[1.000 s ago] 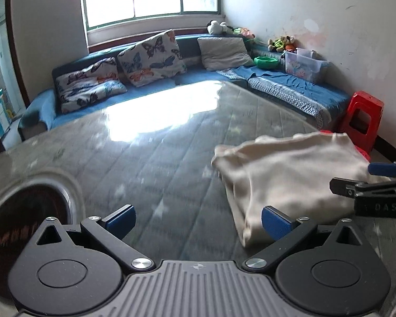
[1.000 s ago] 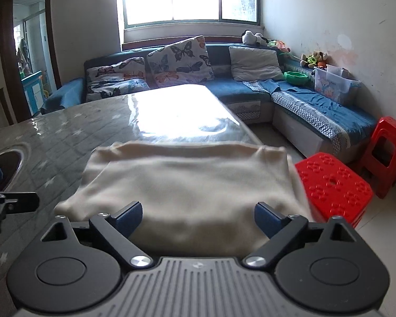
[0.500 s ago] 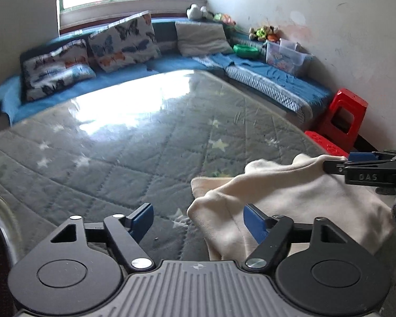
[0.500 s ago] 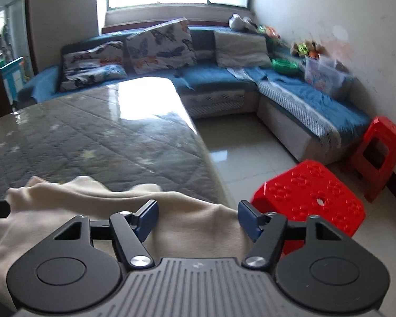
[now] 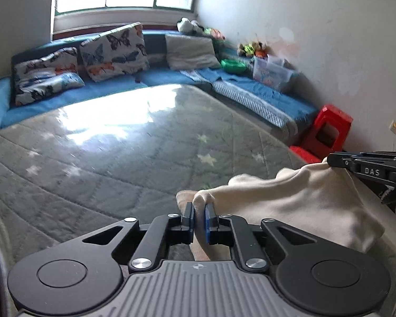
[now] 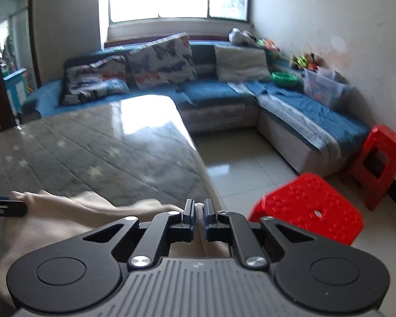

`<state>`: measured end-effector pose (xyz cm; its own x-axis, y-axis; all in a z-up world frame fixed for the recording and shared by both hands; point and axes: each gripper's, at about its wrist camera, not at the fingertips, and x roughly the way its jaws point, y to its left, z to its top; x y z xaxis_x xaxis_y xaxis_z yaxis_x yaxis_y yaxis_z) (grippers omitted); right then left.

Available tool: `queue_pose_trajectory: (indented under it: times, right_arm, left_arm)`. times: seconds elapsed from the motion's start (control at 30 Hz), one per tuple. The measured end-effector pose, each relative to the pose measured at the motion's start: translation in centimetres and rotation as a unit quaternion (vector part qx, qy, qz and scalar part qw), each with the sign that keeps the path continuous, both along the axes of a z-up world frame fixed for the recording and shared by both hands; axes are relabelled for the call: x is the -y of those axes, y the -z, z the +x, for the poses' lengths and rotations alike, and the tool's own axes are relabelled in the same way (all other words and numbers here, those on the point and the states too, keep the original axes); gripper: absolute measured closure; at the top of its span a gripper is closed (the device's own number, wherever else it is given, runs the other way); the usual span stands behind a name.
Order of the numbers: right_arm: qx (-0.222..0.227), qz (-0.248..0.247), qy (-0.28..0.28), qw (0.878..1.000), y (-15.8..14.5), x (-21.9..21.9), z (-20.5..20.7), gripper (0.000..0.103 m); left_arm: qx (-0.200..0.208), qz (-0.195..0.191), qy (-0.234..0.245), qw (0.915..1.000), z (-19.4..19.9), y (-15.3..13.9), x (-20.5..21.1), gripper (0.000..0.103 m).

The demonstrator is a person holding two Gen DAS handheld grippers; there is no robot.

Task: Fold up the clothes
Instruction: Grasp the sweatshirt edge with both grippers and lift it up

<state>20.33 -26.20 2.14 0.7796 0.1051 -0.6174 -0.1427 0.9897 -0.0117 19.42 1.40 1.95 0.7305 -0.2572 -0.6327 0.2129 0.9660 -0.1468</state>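
A cream garment (image 5: 290, 198) lies at the near right corner of a grey quilted, star-patterned table (image 5: 118, 158). My left gripper (image 5: 199, 210) is shut on a pinched fold at the garment's left near edge. In the right wrist view the same cream garment (image 6: 66, 216) spreads to the lower left, and my right gripper (image 6: 199, 208) is shut on its right edge, close to the table's side. The right gripper (image 5: 332, 159) also shows from the side in the left wrist view, with cloth drawn up to its tip. The left gripper's tip (image 6: 23, 206) appears at the far left, cloth bunched against it.
Two red plastic stools (image 6: 311, 208) (image 6: 382, 158) stand on the tiled floor right of the table. A blue corner sofa (image 6: 224, 92) with butterfly cushions (image 5: 113, 52), a clear box (image 6: 322, 87) and toys runs along the far walls under a window.
Both grippers went from wide open to shut, each pinching an edge of the cream garment. The garment's near edges now rise in small peaks at the jaws.
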Motion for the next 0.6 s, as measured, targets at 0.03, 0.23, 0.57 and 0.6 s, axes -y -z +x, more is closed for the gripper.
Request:
queue_pose_trajectory:
  times: [0.03, 0.23, 0.57, 0.6]
  right_arm:
    - [0.007, 0.003, -0.007, 1.000, -0.7, -0.5, -0.1, 0.098]
    - [0.079, 0.035, -0.056, 0.995, -6.5, -4.2, -0.1, 0.098]
    - [0.192, 0.100, -0.174, 0.961, -14.7, -9.3, -6.1, 0.103]
    - [0.191, 0.097, -0.181, 0.960, -14.6, -9.6, -6.9, 0.103]
  left_arm:
    - [0.007, -0.002, -0.006, 1.0000, -0.1, -0.5, -0.4, 0.094]
    - [0.072, -0.015, -0.074, 0.9946, -2.0, -6.4, -5.9, 0.095]
    - [0.153, 0.013, -0.136, 0.9787, -9.8, -12.7, -15.1, 0.097]
    - [0.145, 0.016, -0.138, 0.9797, -10.3, -12.3, -15.6, 0.097]
